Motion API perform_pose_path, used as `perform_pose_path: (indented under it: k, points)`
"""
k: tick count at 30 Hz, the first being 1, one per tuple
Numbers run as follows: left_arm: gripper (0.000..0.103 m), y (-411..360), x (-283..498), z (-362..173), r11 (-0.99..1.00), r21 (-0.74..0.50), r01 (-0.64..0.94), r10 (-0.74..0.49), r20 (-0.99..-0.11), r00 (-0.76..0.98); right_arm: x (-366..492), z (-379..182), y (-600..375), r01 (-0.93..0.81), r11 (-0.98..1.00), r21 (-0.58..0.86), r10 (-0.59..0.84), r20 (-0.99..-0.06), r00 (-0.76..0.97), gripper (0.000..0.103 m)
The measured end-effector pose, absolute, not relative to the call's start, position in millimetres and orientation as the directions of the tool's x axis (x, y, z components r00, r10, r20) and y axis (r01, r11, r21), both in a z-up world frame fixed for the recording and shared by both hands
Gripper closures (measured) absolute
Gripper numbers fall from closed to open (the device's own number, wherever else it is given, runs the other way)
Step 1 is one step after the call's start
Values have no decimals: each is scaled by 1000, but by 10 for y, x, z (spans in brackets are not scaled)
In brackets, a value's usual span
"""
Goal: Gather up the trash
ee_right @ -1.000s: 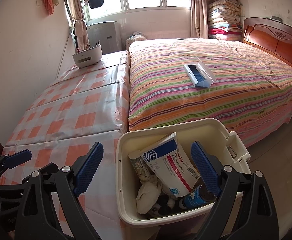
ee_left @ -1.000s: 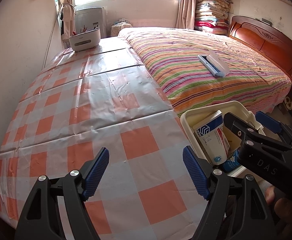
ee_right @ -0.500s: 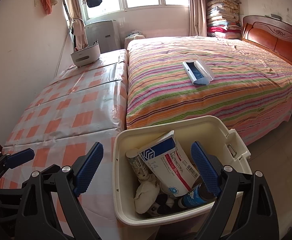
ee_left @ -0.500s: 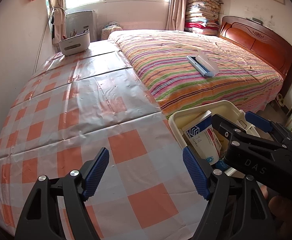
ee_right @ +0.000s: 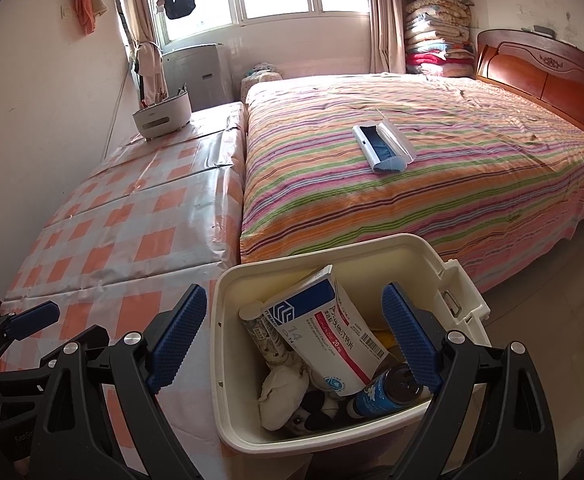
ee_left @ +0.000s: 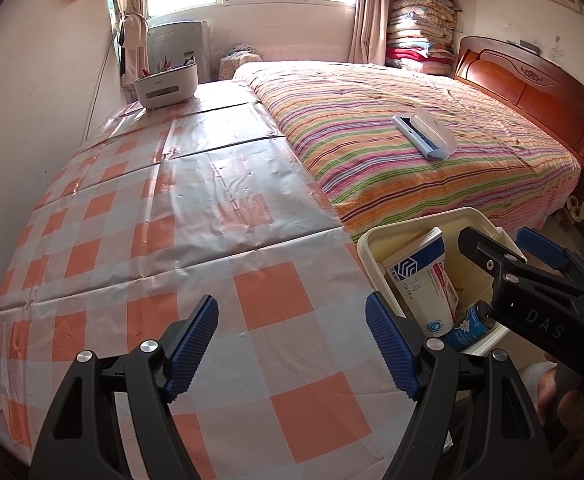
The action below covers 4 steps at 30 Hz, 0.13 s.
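Item, trash bin (ee_right: 228, 344): cream plastic tub standing at the corner of the checked worktop (ee_left: 172, 240), just beside the foot of the striped bed (ee_right: 432, 184). Contents, as seen: a blue-and-white medicine box (ee_right: 324, 336) leaning upright, a printed tube (ee_right: 266, 334) behind it, crumpled white tissue (ee_right: 282, 394), a small blue can (ee_right: 376, 394) lying on its side, something dark at the bottom, not identifiable. Item, right gripper (ee_right: 294, 338): spread wide, holding nothing, hanging over the bin with one finger outside the near wall and the other above the contents. Item, left gripper (ee_left: 292, 340): likewise spread and empty, over bare worktop, well apart from any object. Judged state: collection looks largely done, as the worktop near the grippers carries no loose scraps; only the blue-and-white case (ee_left: 424, 136) on the bed and the white caddy (ee_left: 167, 86) at the far end remain, and neither is clearly trash. Handling note: confirm nothing clings to the pads, then lift the right gripper straight up so the inner finger clears the rim and leaning box. View differences: the right wrist view looks down into the bin and shows the tissue and tube; the left wrist view shows only the box and can, yet alone shows the right gripper's body from the side and part of the person's hand (ee_left: 560, 396).
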<state>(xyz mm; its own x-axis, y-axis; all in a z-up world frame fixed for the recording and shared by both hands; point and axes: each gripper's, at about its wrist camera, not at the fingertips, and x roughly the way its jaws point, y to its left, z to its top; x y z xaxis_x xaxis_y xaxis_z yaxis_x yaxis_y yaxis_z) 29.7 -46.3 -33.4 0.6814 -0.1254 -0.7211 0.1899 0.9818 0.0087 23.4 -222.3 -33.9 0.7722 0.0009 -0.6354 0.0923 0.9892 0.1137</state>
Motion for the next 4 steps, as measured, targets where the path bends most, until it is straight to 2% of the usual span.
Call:
perform_pose_path:
  k: [4]
  points:
    - [29,-400,305,-325,984,-3,178,-126,-719,683,239,-333,-2199,87,989,116,7,-637,771,15]
